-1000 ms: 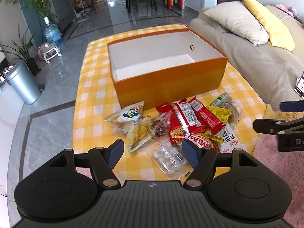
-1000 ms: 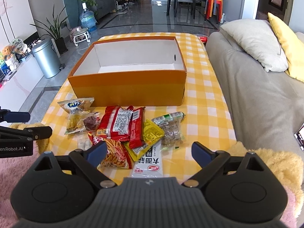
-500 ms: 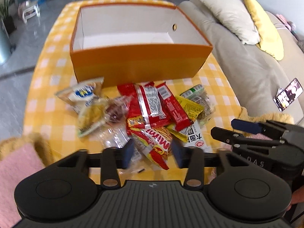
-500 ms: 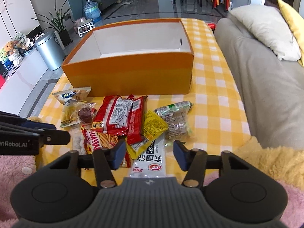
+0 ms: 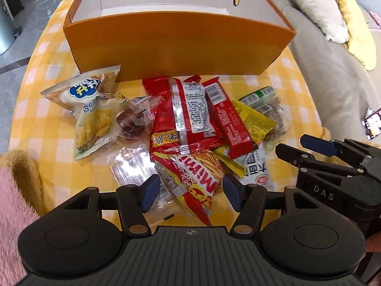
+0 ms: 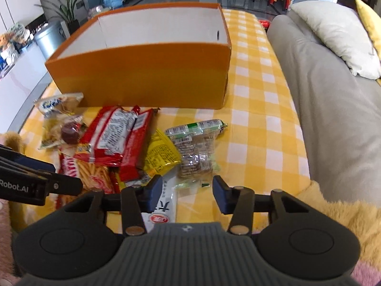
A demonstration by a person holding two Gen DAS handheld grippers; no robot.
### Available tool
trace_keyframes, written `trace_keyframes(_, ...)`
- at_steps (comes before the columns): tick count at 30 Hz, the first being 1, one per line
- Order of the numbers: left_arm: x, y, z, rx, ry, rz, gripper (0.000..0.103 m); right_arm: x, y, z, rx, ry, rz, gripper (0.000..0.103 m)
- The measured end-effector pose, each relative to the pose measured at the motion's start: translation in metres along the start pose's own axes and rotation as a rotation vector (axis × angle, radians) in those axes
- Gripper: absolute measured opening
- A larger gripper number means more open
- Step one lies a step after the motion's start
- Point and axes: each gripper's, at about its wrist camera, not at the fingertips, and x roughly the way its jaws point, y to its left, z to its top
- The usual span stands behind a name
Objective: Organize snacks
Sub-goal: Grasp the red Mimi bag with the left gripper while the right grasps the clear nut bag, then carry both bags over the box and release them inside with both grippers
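A: Where do the snacks lie?

B: In a loose heap on the yellow-checked counter (image 5: 47, 109), low in the middle of both views, just in front of the orange box (image 5: 176, 47). In the left wrist view a pale chip bag (image 5: 92, 109) sits at the left of the heap, close against the box's front wall, with a clear packet holding something dark red (image 5: 135, 121) beside it.

A: And the centre of the heap?

B: A red packet with a silver seam (image 5: 188, 114), a narrower red bar (image 5: 228, 116) on its right, then a yellow packet (image 5: 254, 121) and a green-topped clear pack of brown pieces (image 6: 197, 147).

A: What about the left hand-held gripper (image 5: 188, 193)?

B: At the bottom centre of its own view, it is spread, and its jaws have just been opening a little. The lower end of the Mimi stick-snack bag (image 5: 197, 181) lies between the blue pads; they do not press it. A clear flat wrapper (image 5: 135, 169) lies under the left pad.

A: The right one?

B: The right hand-held gripper (image 6: 188, 193) is spread more narrowly, its jaws having just been closing. Its left pad overlaps a white packet with a red logo (image 6: 164, 207), and clear wrapper edges show in the gap; I see no pinch.

A: The box?

B: Its white inside (image 6: 162, 28) shows no snack.
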Motion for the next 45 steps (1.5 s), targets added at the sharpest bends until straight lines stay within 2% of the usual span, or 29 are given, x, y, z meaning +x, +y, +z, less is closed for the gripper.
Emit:
trace_keyframes(5,0.007,-0.006,0.003,0.025,0.014,0.027,0.071,0.018,-0.005,0.004,-0.016,0.034,0.004,0.046)
trace_keyframes(9,0.012,-0.009,0.004,0.044,0.016,0.038,0.071,0.027,-0.002,0.006,-0.084,0.014,-0.053,0.046)
trace_keyframes(12,0.013,-0.012,0.005,0.060,0.011,0.040,0.071,0.035,-0.005,0.008,-0.084,0.024,-0.038,0.047)
trace_keyframes(17,0.017,-0.013,0.007,0.070,0.009,0.028,0.066,0.040,-0.003,0.009,-0.088,0.014,-0.042,0.048)
trace_keyframes(23,0.022,-0.014,0.005,0.086,0.014,0.066,0.059,0.043,-0.005,0.009,-0.072,0.010,-0.041,0.047)
trace_keyframes(28,0.019,-0.017,0.004,0.109,0.003,0.085,0.052,0.041,-0.005,0.009,-0.063,0.003,-0.046,0.040)
trace_keyframes(33,0.013,-0.014,0.003,0.086,-0.003,0.081,0.046,0.038,-0.004,0.007,-0.068,0.005,-0.052,0.035)
trace_keyframes(45,-0.015,-0.018,-0.008,0.087,-0.073,0.054,0.041,0.011,-0.002,0.002,-0.007,0.021,-0.070,0.034)
